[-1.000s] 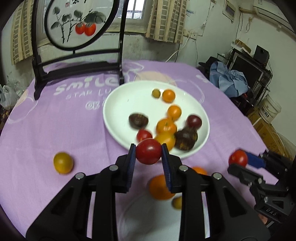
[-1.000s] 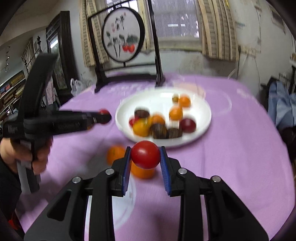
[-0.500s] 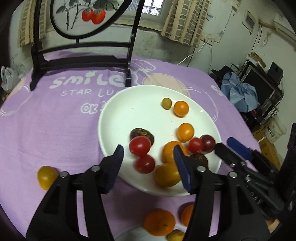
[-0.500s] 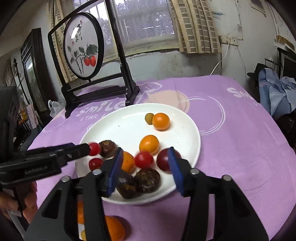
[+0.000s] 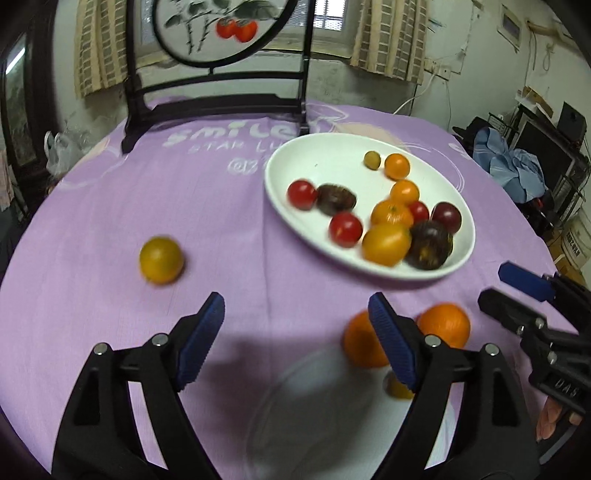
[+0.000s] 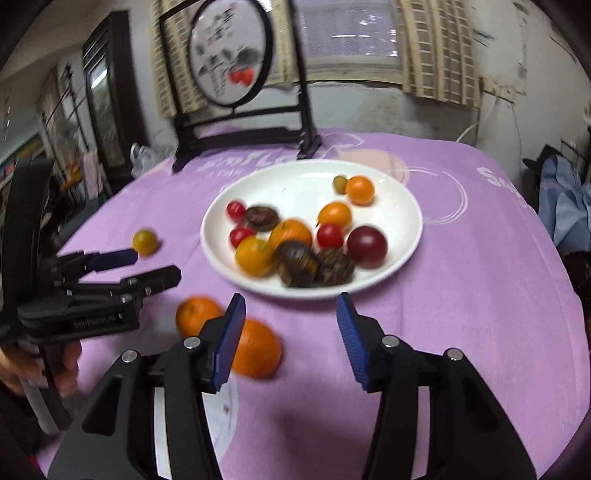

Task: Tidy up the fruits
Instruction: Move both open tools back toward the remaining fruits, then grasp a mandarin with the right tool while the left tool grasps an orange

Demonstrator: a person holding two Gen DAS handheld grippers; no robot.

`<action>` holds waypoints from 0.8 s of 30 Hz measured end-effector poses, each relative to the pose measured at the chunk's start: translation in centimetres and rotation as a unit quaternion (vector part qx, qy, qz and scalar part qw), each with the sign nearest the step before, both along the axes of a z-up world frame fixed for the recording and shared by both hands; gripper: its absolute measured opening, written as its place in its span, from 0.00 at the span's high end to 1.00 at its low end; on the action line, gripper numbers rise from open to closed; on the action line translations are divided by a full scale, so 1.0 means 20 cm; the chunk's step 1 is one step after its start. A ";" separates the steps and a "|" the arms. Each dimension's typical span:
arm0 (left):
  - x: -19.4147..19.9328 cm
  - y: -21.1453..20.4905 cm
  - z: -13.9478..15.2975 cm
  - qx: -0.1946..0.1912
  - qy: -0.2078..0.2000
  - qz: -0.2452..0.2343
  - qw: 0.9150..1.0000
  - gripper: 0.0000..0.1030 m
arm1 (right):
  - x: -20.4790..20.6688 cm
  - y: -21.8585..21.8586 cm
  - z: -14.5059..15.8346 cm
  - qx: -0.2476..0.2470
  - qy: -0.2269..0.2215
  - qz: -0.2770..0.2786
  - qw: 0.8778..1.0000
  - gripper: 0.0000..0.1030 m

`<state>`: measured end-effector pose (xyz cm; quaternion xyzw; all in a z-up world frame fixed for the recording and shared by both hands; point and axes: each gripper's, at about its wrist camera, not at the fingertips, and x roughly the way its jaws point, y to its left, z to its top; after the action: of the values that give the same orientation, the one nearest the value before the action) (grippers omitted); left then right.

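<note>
A white plate (image 5: 332, 155) (image 6: 402, 206) on the purple tablecloth holds several tomatoes: red, orange, yellow and dark ones. My left gripper (image 5: 297, 339) is open and empty, back from the plate's near-left edge. My right gripper (image 6: 291, 339) is open and empty, just in front of the plate. A yellow tomato (image 5: 161, 260) (image 6: 145, 242) lies loose on the cloth to the left. Two oranges (image 5: 445, 325) (image 6: 258, 349) lie near the front, beside a second white plate (image 5: 332, 417) with a small yellow fruit (image 5: 397, 387).
A dark wooden stand with a round painted screen (image 5: 221, 33) (image 6: 229, 66) stands at the back of the table. The right gripper shows at the right in the left wrist view (image 5: 517, 295); the left gripper shows at the left in the right wrist view (image 6: 147, 269).
Both grippers opened and let go of their red tomatoes, which now lie on the far plate. Both grippers then pulled back from the plate, jaws wider.
</note>
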<state>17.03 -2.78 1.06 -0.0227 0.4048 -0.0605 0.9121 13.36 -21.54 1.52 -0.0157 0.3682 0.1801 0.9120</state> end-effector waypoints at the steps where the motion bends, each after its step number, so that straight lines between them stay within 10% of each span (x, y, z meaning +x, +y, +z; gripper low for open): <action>1: -0.03 0.02 -0.01 -0.003 -0.001 0.006 1.000 0.20 | -0.01 0.01 -0.01 -0.001 0.002 0.005 1.000 0.50; 24: -0.09 0.01 -0.10 -0.009 0.005 -0.034 0.999 0.20 | 0.09 0.08 -0.17 0.002 0.064 -0.040 0.997 0.60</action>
<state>15.16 -2.63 -0.88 -0.0173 0.4097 -0.0945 0.9071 15.22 -19.95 -1.92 0.0119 0.4257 0.1452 0.8930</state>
